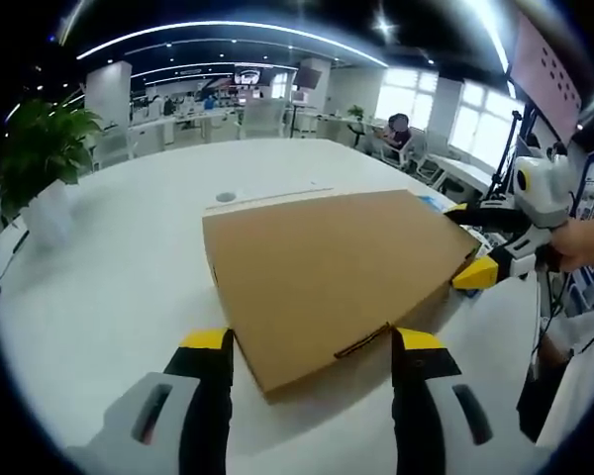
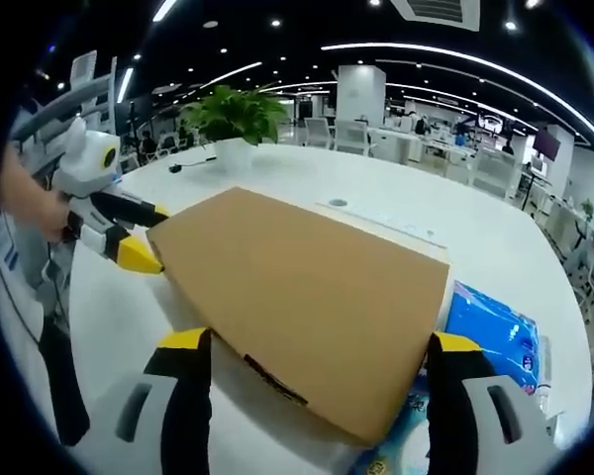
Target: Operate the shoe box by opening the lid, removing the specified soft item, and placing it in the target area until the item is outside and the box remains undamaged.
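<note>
1. Left gripper view: the shoe box [image 1: 327, 282] sits on the white table [image 1: 129, 267], lid down flat, front corner between my jaws. My left gripper [image 1: 312, 366] is released, jaws spread wide either side of that corner, touching nothing. I judge it is placed there to brace the box.
2. Same view, 3 o'clock: the right gripper [image 1: 465, 245] reaches in, one yellow tip above and one below the lid edge. Probably set to lift it; whether it pinches yet I cannot tell.
3. Plant [image 1: 40, 148] at 9 o'clock, well apart.
4. Right gripper view: the box fills the centre, with my right gripper's jaws spread at its near edge. The left gripper [image 2: 139, 237] is at 9 o'clock by the far corner.
5. Blue packet [image 2: 495, 332] at 4 o'clock, just beside the box.
6. The soft item is presumably inside; lid not yet open.
</note>
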The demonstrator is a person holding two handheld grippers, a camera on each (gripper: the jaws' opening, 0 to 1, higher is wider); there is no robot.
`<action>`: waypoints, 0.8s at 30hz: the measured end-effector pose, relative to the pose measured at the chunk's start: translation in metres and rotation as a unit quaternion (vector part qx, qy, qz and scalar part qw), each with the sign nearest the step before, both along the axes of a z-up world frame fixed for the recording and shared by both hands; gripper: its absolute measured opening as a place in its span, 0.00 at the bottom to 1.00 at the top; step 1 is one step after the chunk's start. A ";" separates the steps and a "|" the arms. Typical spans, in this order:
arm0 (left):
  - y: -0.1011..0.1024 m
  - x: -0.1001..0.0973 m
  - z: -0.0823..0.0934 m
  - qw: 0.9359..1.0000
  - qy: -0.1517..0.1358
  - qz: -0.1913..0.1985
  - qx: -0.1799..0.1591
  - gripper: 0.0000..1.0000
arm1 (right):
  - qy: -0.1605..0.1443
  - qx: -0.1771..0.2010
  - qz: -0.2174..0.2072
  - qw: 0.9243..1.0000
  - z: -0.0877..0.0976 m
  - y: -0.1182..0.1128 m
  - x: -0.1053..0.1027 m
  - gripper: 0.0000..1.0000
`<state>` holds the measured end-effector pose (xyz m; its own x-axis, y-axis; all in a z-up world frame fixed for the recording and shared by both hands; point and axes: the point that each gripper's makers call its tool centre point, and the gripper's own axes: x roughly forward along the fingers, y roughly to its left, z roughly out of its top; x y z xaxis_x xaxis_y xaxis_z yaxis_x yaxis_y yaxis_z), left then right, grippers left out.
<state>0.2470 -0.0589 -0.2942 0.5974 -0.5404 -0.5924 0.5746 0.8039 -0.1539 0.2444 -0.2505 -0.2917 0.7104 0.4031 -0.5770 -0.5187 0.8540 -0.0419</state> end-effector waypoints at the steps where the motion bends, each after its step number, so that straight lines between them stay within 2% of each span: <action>1: 0.000 0.000 0.000 1.000 0.000 0.000 0.000 0.65 | 0.000 0.000 0.000 1.000 0.000 0.000 0.000 0.91; 24: 0.004 0.001 -0.001 1.000 -0.003 -0.003 0.001 0.65 | -0.002 0.002 -0.001 1.000 0.000 0.004 -0.001 0.91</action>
<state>0.2477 -0.0550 -0.2951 0.5968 -0.5427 -0.5910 0.5807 0.8004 -0.1487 0.2437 -0.2469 -0.2915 0.7139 0.4038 -0.5721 -0.5168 0.8551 -0.0413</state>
